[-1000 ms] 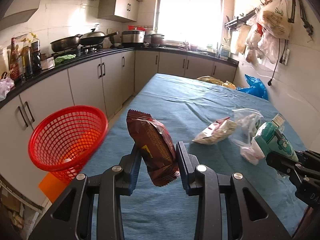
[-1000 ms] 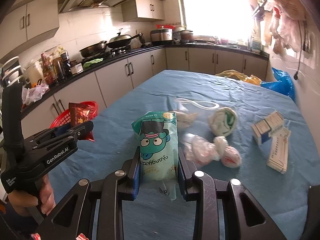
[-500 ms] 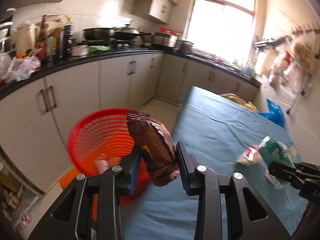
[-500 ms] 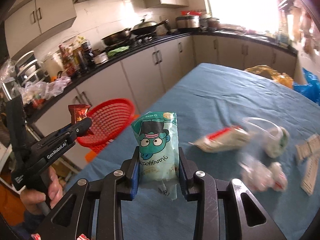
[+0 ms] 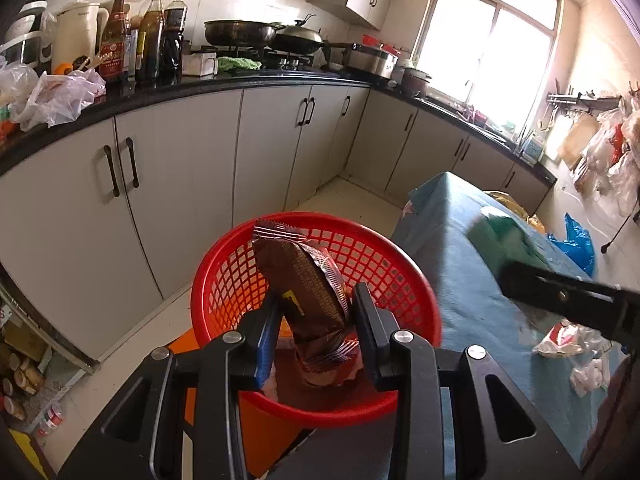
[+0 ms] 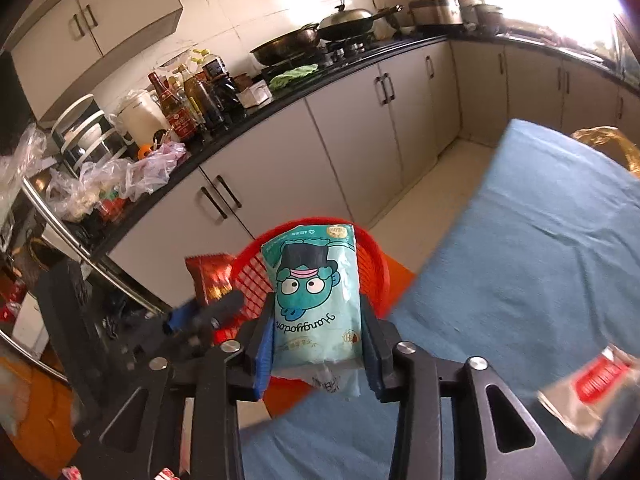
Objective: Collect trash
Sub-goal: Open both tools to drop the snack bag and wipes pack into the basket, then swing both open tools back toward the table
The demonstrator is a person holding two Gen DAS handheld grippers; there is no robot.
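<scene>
My left gripper (image 5: 316,300) is shut on a brown snack wrapper (image 5: 300,280), held upright over the red mesh basket (image 5: 400,252) that stands beside the table. In the right wrist view my right gripper (image 6: 318,308) has a teal cartoon pouch (image 6: 312,280) between its pads. Its jaws are opening, and the pouch still stands upright against both pads, just in front of the basket (image 6: 376,256). The left gripper (image 6: 208,312) shows blurred at the left with its wrapper (image 6: 208,276). The right gripper's finger (image 5: 560,296) crosses the left wrist view at the right.
The table with the blue cloth (image 6: 540,240) lies to the right, with crumpled packets (image 5: 568,340) on it. Grey cabinets (image 5: 180,184) and a cluttered black counter (image 5: 168,84) run behind the basket. An orange stool (image 6: 400,276) sits under the basket.
Both grippers swung left from over the table to the red basket, each carrying its packet. The right gripper's jaws have spread slightly around the teal pouch.
</scene>
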